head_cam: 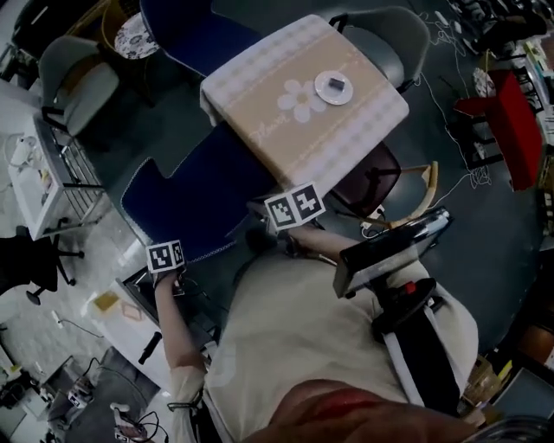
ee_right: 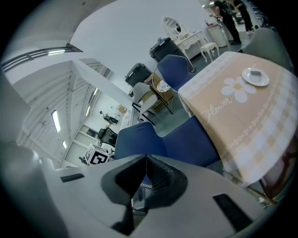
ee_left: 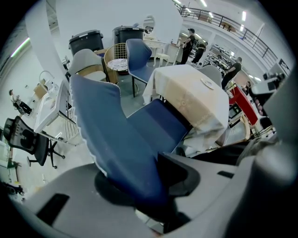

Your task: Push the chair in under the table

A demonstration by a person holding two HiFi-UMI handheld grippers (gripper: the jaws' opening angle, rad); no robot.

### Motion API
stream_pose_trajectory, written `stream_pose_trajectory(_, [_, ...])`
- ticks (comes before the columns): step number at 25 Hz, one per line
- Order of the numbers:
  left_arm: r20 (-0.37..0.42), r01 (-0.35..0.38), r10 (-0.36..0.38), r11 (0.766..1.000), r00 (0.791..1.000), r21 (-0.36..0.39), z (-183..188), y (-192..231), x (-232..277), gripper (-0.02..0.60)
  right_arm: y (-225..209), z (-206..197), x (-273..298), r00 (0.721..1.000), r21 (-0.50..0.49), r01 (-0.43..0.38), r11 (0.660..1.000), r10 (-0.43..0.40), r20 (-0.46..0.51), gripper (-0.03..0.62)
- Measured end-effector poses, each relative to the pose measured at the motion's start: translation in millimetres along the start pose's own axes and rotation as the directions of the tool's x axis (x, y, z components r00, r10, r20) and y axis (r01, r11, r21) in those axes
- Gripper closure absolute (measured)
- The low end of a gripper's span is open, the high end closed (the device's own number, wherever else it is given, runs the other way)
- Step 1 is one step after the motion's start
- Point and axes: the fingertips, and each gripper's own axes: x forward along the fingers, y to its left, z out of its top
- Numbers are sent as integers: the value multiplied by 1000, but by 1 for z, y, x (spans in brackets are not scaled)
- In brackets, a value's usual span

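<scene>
Biggest thing in front of me: the square table (head_cam: 260, 95), covered w/ a soft beige tablecloth (head_cam: 363, 130) that has pale checked borders, a white daisy print and script lettering; the cloth hangs in loose folds over the edges. Next, the blue chair (head_cam: 199, 190): matte padded fabric, a broad flat seat and a rounded backrest w/ a pale scalloped trim along its edge. Its seat front sits under the near-left side of the table, tucked below the hanging cloth, while the backrest sticks out toward me. A 2nd blue chair (head_cam: 190, 26) stands at the far-left side, and a grey shell chair (head_cam: 78, 78) sits well off to the left. My left claw (ee_left: 149, 181) points steeply down and is clamped on the top edge of the blue chair's backrest, w/ smooth grey jaws on either side of the fabric. My right claw (ee_right: 145, 174) has its ribbed black pads pressed together w/ nothing between them, above the chair near the table's corner. Smallest: a round, shiny white dish (head_cam: 333, 87) on the cloth beside the daisy.
</scene>
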Motion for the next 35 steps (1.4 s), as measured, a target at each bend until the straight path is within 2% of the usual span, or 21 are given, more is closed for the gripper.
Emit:
stream_pose_trajectory(10, [21, 17, -16, 999, 1000, -42, 5, -21, 3, 446, -10, -1, -13, 1000, 25, 4, 1000, -5, 22, 582])
stream_pose_trajectory(16, [18, 3, -1, 997, 1000, -73, 7, -27, 6, 446, -19, -1, -22, 999, 34, 20, 999, -21, 40, 582])
stream_pose_trajectory(26, [34, 19, -16, 996, 999, -89, 16, -49, 10, 446, -20, -4, -27, 999, 25, 32, 999, -33, 29, 582])
stream_pose_trajectory(35, [44, 15, -10, 995, 999, -96, 33, -62, 16, 446, -29, 3, -48, 996, 33, 43, 999, -45, 73, 582])
